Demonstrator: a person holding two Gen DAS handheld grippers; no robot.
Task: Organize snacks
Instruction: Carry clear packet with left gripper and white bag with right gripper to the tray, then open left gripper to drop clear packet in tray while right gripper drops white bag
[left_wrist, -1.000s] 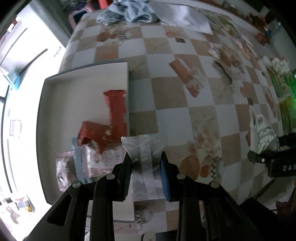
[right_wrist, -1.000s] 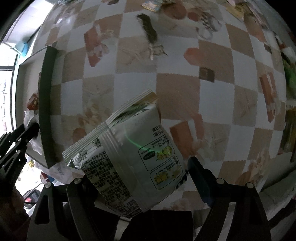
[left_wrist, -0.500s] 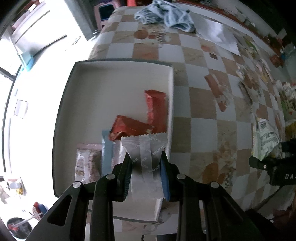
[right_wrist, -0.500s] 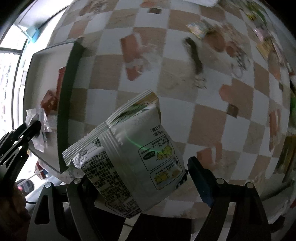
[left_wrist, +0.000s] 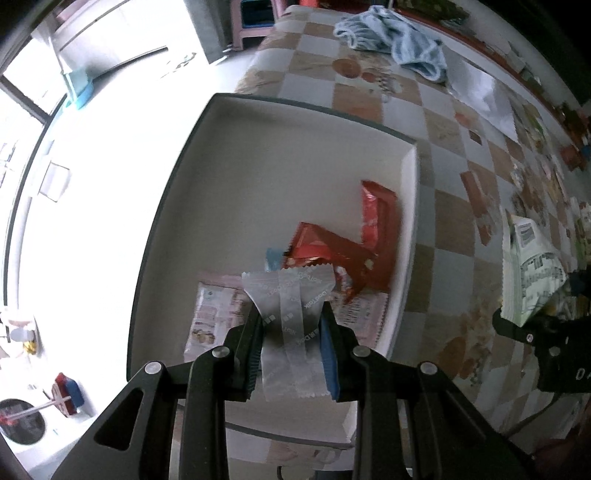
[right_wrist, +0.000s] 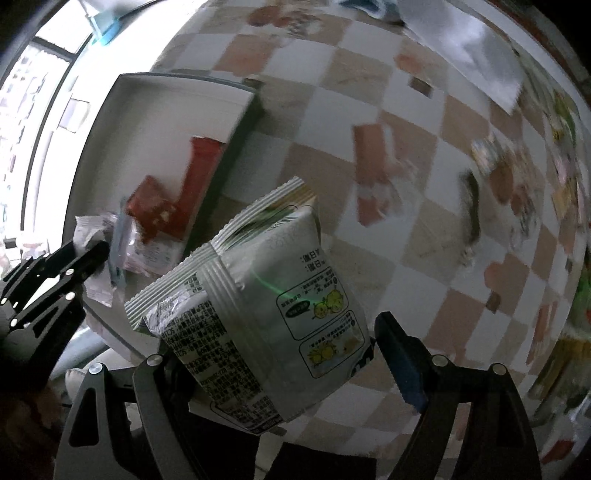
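My left gripper (left_wrist: 291, 321) is shut on a silver snack packet (left_wrist: 290, 314) and holds it above the near end of a white box (left_wrist: 280, 158). The box holds red packets (left_wrist: 332, 251), a pink packet (left_wrist: 216, 317) and a blue-edged one. My right gripper (right_wrist: 273, 354) is shut on a large white snack bag (right_wrist: 266, 295) over the checkered table, to the right of the box (right_wrist: 177, 107). That bag also shows in the left wrist view (left_wrist: 532, 266). The left gripper shows at the left edge of the right wrist view (right_wrist: 70, 266).
The checkered tablecloth (left_wrist: 436, 122) carries a blue towel (left_wrist: 399, 40), a silver sheet (left_wrist: 480, 92) and several loose snack packets along the far right (right_wrist: 491, 155). The table edge runs left of the box, with bright floor beyond (left_wrist: 92, 166).
My left gripper has moved left with the silver packet, from beside the box to over it. My right gripper has moved toward the box with the white bag.
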